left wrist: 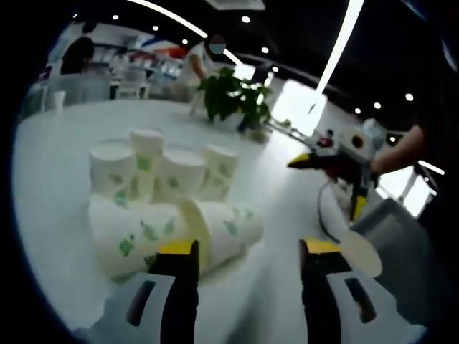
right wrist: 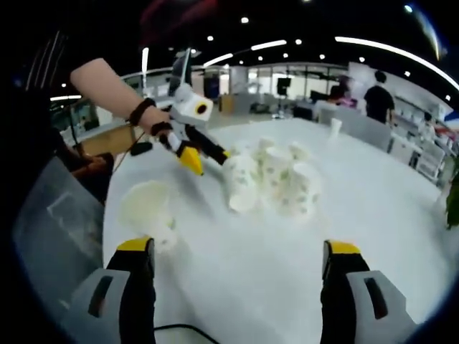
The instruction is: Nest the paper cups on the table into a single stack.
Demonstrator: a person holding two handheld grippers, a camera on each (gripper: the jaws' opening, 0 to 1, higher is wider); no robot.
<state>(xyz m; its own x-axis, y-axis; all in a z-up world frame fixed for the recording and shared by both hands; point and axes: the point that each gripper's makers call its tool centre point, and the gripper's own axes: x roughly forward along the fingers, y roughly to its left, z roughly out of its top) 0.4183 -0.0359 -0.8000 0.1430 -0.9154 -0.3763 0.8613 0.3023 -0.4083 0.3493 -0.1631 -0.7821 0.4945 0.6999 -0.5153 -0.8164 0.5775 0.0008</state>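
Observation:
Several white paper cups with green leaf prints (left wrist: pixel 161 172) stand mouth-down in a tight cluster on the white table (left wrist: pixel 50 215). In front of them lie two cups (left wrist: pixel 179 233) on their sides, one pushed into the other. My left gripper (left wrist: pixel 249 251) is open, its left jaw just before the lying cups. A lone cup (left wrist: pixel 355 247) sits to the right. My right gripper (left wrist: pixel 328 185) hovers open above that lone cup. From the right gripper view, my right gripper (right wrist: pixel 239 251) is open over bare table (right wrist: pixel 287 301). The left gripper (right wrist: pixel 208 159) is at the cluster (right wrist: pixel 276 175), and the lone cup (right wrist: pixel 147 208) is at left.
A grey chair (right wrist: pixel 50 222) stands at the table's near edge. A potted plant (left wrist: pixel 233 97) is beyond the far edge. One small cup (right wrist: pixel 336 127) stands far off on the table. People (right wrist: pixel 374 93) stand in the background.

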